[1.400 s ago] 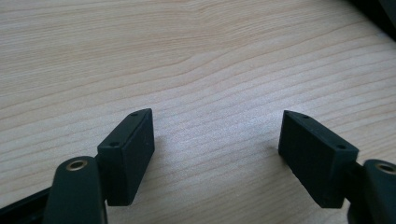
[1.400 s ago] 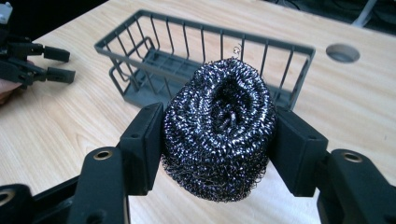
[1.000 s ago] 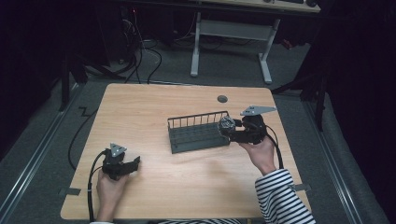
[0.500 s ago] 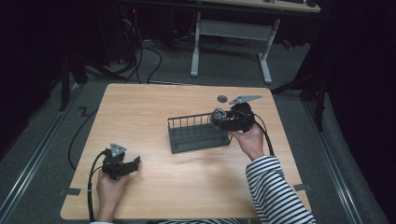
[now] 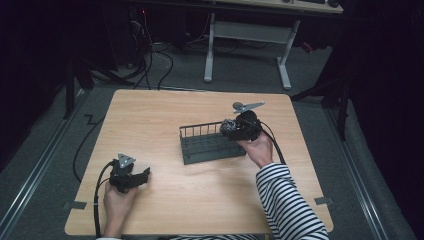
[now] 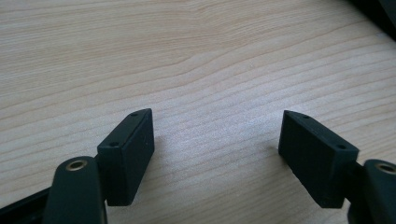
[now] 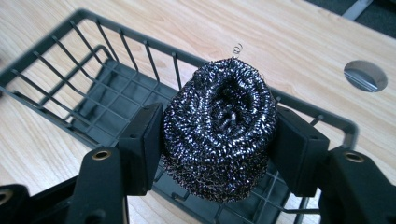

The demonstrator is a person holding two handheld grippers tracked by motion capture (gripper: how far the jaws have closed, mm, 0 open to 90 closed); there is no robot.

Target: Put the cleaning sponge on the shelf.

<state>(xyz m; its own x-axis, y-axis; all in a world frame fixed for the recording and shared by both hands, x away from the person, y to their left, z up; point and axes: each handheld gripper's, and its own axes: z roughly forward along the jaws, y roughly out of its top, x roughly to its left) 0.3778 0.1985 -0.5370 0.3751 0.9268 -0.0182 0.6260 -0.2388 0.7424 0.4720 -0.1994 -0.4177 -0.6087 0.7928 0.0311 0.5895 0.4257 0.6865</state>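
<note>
Right gripper (image 7: pixel 217 140): jaws clamped on either side of a steel-wool scourer (image 7: pixel 218 128), pads pressing its flanks; the scourer hangs over the near end of a dark wire basket (image 7: pixel 93 88), which stands mid-table with the gripper at its right end (image 5: pixel 235 131). Left gripper (image 6: pixel 217 156): jaws apart, bare wood between them (resting low at the table's (image 5: pixel 200 200) near left corner), well apart from the basket.

Silver-black steel scourer (image 7: pixel 217 128), dark grey wire basket (image 7: pixel 93 93), striped sleeve (image 5: pixel 287 200)
</note>
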